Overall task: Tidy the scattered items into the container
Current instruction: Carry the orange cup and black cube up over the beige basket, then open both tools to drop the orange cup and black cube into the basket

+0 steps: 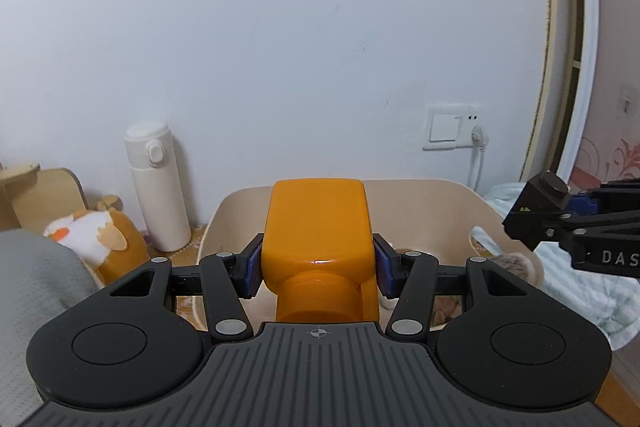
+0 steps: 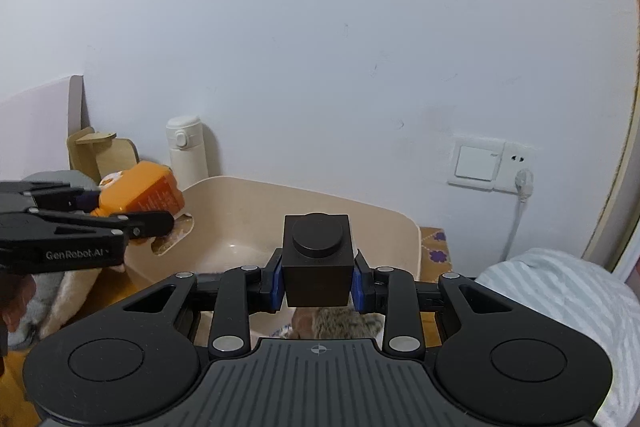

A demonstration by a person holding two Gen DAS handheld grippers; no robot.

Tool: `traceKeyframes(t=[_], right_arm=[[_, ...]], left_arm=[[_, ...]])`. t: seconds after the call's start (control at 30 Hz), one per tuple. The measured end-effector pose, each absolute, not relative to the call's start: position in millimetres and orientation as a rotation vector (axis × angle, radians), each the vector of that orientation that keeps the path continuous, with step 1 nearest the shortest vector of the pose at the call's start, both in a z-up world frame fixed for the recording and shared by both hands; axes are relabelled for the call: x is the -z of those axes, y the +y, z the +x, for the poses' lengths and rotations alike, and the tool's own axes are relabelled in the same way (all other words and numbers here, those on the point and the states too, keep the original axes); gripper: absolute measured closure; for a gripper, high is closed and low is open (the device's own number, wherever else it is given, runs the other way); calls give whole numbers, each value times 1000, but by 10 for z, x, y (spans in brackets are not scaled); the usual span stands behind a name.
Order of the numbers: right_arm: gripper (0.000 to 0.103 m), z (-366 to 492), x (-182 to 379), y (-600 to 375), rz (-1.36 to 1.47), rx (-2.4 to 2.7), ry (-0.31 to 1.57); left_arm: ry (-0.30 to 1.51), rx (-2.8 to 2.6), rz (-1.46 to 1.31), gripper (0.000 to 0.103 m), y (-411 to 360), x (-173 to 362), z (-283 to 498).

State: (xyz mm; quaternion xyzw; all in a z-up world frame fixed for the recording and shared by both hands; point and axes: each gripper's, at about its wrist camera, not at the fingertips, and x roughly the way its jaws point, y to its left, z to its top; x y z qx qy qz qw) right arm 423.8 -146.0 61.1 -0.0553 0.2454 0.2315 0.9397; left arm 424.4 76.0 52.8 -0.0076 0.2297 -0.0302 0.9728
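We see the beige tub against the white wall, with a furry brown item lying inside it and a white flask standing just behind its far left corner. Above the tub's left rim our left gripper pinches an orange bottle between its blue pads. Our right gripper clamps a small dark cube over the tub's near side.
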Motion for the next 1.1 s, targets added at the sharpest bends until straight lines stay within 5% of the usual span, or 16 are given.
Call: traceKeyframes(t=[1.1], right_arm=[[69, 4804, -29, -1137, -171, -447, 689]], left_arm=[[757, 57, -30, 49, 606, 80, 4884]])
